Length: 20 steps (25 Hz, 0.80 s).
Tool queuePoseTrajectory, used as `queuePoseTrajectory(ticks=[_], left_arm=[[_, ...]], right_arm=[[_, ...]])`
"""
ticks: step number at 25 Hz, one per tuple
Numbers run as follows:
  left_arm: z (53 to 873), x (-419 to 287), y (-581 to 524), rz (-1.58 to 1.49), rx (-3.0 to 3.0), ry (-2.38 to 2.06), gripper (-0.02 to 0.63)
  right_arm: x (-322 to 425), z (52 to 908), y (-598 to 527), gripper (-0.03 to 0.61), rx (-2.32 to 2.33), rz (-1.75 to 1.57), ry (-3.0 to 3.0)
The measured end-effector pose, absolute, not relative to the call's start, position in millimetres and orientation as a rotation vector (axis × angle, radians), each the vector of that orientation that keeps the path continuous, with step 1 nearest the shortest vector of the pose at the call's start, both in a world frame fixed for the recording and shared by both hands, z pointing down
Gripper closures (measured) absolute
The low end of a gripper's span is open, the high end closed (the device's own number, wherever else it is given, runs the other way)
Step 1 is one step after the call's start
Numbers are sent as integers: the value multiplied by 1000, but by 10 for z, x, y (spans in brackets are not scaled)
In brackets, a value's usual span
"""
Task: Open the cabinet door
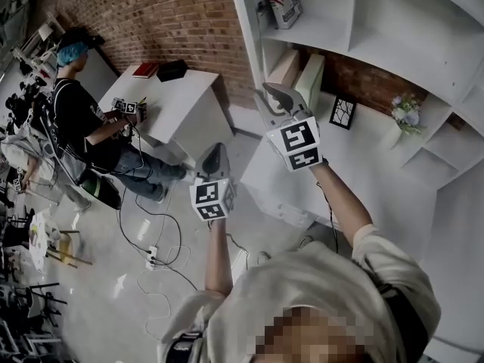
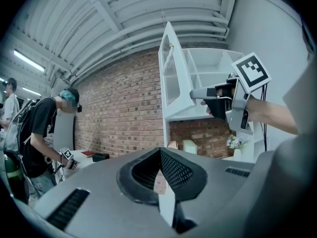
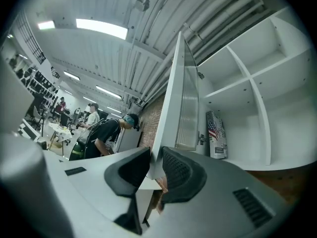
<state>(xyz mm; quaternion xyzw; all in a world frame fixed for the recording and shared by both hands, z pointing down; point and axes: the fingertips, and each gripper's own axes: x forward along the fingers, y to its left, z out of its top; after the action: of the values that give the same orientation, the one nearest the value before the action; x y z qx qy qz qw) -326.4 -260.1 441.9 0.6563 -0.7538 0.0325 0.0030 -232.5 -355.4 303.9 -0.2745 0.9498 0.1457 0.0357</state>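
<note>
The white cabinet door (image 3: 171,108) with a ribbed glass panel stands swung out from the upper cabinet (image 3: 247,83), edge-on to the right gripper view. My right gripper (image 3: 154,167) is shut on the door's lower edge, one pad on each face. In the head view the right gripper (image 1: 276,91) reaches up to the door (image 1: 246,29). The left gripper view shows the open door (image 2: 171,78) with the right gripper (image 2: 195,94) at its bottom corner. My left gripper (image 2: 159,167) is shut on nothing and hangs lower left of the door (image 1: 214,153).
A flag-printed box (image 3: 216,135) stands on the cabinet shelf. The white counter (image 1: 363,165) below carries books (image 1: 302,78), a picture frame (image 1: 342,113) and a flower vase (image 1: 401,119). A person (image 1: 83,119) works at a white table (image 1: 181,100). Cables (image 1: 151,233) lie on the floor.
</note>
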Motion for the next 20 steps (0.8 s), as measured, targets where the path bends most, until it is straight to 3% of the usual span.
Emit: queuePoseTrajectory(ticks=[20], left_arm=[[4423,-3883,-2070,89,1870,-2500,588]], right_arm=[[-3159,3045,-3298,503,-671,470,2954]])
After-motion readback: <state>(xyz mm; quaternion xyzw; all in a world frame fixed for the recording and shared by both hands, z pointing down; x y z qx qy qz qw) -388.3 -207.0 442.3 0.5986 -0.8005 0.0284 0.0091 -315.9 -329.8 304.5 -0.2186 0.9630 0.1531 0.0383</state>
